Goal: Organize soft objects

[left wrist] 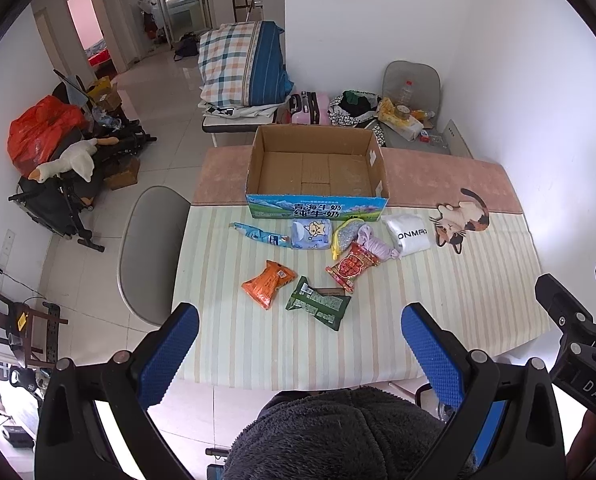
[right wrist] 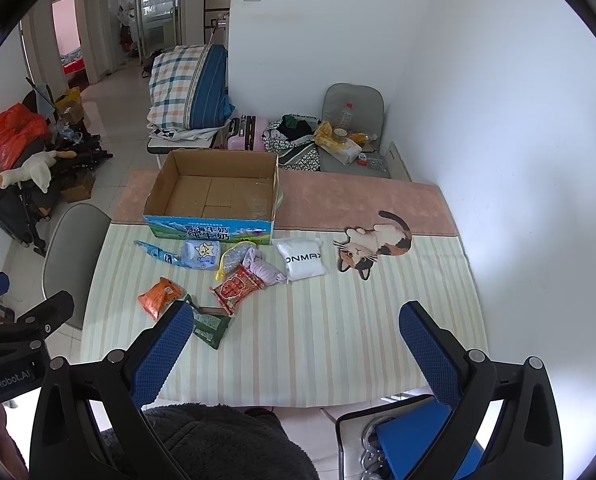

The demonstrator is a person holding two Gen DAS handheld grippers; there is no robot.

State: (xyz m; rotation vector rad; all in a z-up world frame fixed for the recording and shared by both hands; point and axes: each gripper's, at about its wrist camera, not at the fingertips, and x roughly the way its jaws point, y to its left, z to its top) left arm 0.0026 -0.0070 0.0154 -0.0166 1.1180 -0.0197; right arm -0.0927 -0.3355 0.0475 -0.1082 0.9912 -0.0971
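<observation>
right wrist | green packet (right wrist: 209, 326) partly hidden behind right gripper (right wrist: 296, 346) fingers (right wrist: 162, 354)

A lived-in home, seen from above a worktop (left wrist: 338, 344) covered in a striped cloth. Beyond it, folded checked bedding (left wrist: 242, 64) is stacked by a white wall, beside a pink suitcase (left wrist: 310, 108). Glossy floor tiles (left wrist: 166, 92) lead to open doorways (left wrist: 86, 24). A stuffed goose (left wrist: 70, 162) lies on clutter to the left.
</observation>
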